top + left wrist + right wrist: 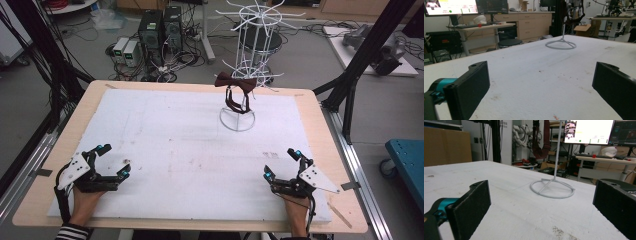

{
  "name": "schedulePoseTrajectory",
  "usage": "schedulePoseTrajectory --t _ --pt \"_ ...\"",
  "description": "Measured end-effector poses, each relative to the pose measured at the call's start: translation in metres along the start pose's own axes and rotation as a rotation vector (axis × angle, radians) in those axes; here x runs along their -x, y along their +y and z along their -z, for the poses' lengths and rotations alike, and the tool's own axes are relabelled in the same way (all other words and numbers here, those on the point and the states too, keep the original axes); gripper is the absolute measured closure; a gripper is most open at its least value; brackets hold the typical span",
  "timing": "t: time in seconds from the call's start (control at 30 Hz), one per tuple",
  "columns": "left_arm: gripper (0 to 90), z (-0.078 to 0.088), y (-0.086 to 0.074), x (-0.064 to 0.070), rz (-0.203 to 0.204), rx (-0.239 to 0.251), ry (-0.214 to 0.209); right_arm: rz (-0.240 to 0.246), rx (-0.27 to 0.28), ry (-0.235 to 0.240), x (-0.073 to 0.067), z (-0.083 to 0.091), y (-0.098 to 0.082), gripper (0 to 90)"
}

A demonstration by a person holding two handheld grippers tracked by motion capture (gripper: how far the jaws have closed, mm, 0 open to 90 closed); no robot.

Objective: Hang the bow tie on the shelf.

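Nothing started, by the look of it. Left tool (111, 161) and right tool (281, 162) rest spread and empty at near bench (165, 85) corners. Bow tie (235, 83) hangs on white stand (237, 120), far centre, untouched.

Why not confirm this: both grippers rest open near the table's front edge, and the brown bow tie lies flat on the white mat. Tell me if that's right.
Not quite. The bow tie hangs on the white wire stand, as the high view shows. The left gripper and right gripper do rest open near the front edge.
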State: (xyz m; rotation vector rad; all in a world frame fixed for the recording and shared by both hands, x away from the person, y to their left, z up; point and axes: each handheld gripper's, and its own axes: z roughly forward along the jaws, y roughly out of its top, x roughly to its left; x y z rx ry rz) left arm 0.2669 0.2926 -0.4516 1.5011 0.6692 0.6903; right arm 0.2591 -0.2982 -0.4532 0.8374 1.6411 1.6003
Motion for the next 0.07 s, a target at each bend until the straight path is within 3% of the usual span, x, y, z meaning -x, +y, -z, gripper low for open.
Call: schedulePoseTrajectory --t 0.07 --pt "1.7 0.0009 -0.0004 0.0000 -0.004 0.009 0.004 0.008 0.003 -0.005 -0.0002 0.0001 -0.0001 0.7"
